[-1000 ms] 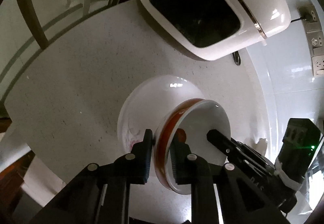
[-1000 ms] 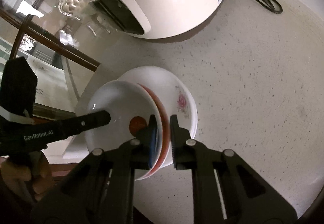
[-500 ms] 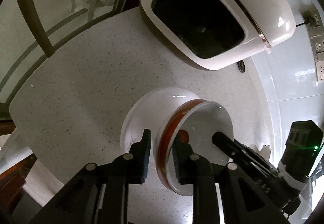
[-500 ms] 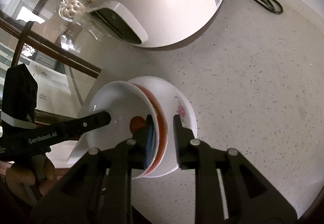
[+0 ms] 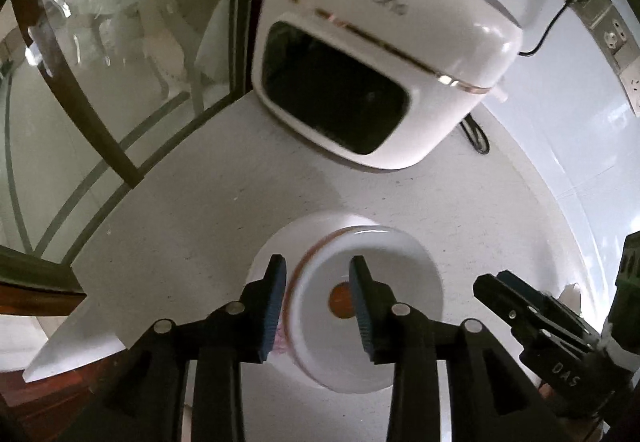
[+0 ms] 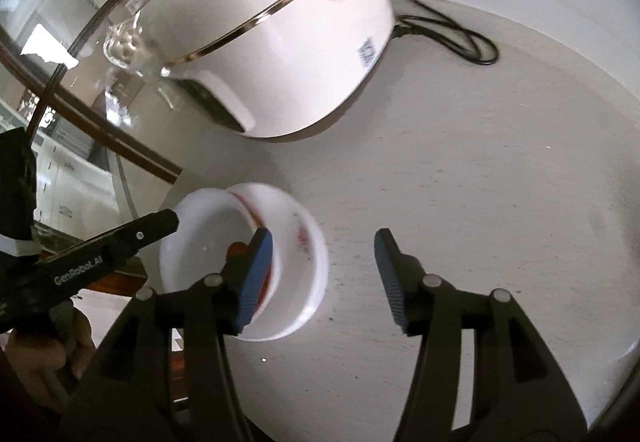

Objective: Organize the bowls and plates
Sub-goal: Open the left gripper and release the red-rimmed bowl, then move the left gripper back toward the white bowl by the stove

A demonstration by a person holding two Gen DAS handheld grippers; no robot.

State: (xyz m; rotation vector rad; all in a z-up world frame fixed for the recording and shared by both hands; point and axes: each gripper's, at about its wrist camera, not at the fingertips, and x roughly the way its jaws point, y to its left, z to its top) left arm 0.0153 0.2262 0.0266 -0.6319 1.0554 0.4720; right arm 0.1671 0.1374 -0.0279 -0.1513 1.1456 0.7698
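Observation:
A white bowl with a red band and a red dot inside [image 5: 384, 258] sits tilted inside a wider white floral bowl [image 5: 276, 246] on the pale speckled counter. My left gripper [image 5: 318, 302] is open, with the red-banded bowl's near rim between its fingers but not pinched. My right gripper [image 6: 323, 274] is wide open, and its left finger [image 6: 256, 274] overlaps that bowl's [image 6: 208, 242] edge beside the floral bowl [image 6: 308, 254]. Each gripper shows in the other's view: the right [image 5: 520, 314], the left [image 6: 100, 254].
A large white appliance with a dark window [image 5: 380, 42] stands behind the bowls, its black cable [image 6: 452, 38] looped on the counter [image 6: 460, 182]. Wall sockets [image 5: 612, 38] are at right. A glass partition [image 5: 100, 62] and the counter's edge lie left. A hand [image 6: 40, 354] holds the left gripper.
Both grippers have opened and let go of the red-banded bowl, which now rests in the floral bowl. Both cameras have pulled back and up from the bowls.

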